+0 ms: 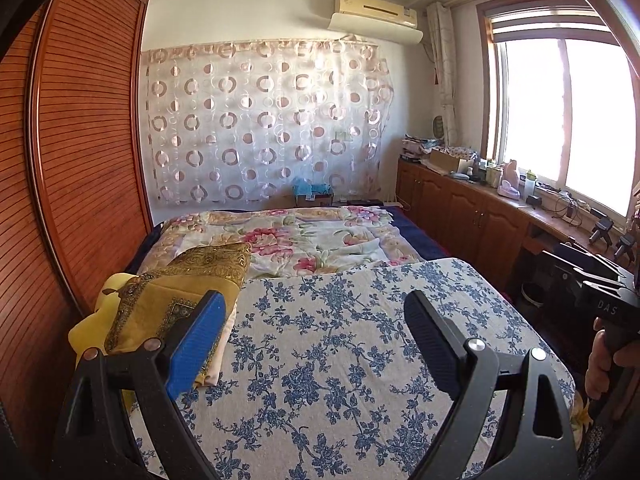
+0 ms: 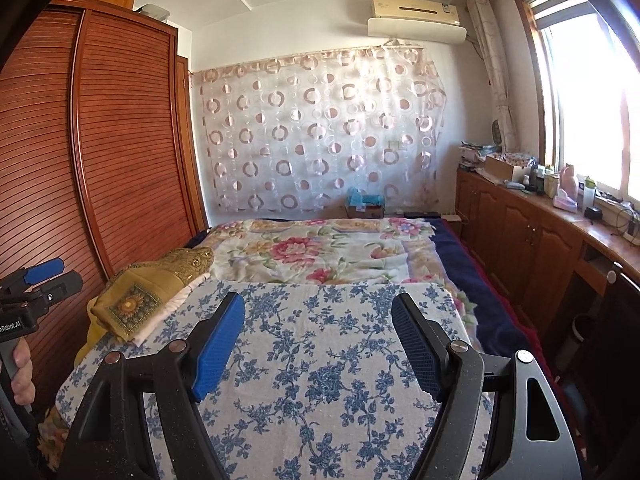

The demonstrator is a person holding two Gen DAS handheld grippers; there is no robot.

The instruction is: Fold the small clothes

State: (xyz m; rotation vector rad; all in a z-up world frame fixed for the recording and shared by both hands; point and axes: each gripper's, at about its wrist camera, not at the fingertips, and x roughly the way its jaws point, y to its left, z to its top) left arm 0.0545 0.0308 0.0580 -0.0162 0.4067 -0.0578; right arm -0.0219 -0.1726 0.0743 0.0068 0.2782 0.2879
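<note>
A pile of folded cloth, mustard-gold with patterned borders (image 1: 176, 292) (image 2: 136, 300), lies at the left edge of a board covered in blue-flowered fabric (image 1: 340, 352) (image 2: 320, 360). A white piece and a yellow piece show under the pile. My left gripper (image 1: 316, 340) hovers open above the board, its blue pad (image 1: 200, 344) just in front of the pile, nothing between its fingers. My right gripper (image 2: 320, 344) also hangs open and empty over the board's middle. Each gripper shows at the edge of the other's view, held by a hand (image 1: 604, 360) (image 2: 22, 364).
Beyond the board lies a bed with a flowered quilt (image 1: 304, 240) (image 2: 320, 252). A slatted wooden wardrobe (image 1: 80, 140) (image 2: 120, 140) stands close on the left. Low wooden cabinets with clutter on top (image 1: 480, 208) (image 2: 532, 224) run under the window on the right.
</note>
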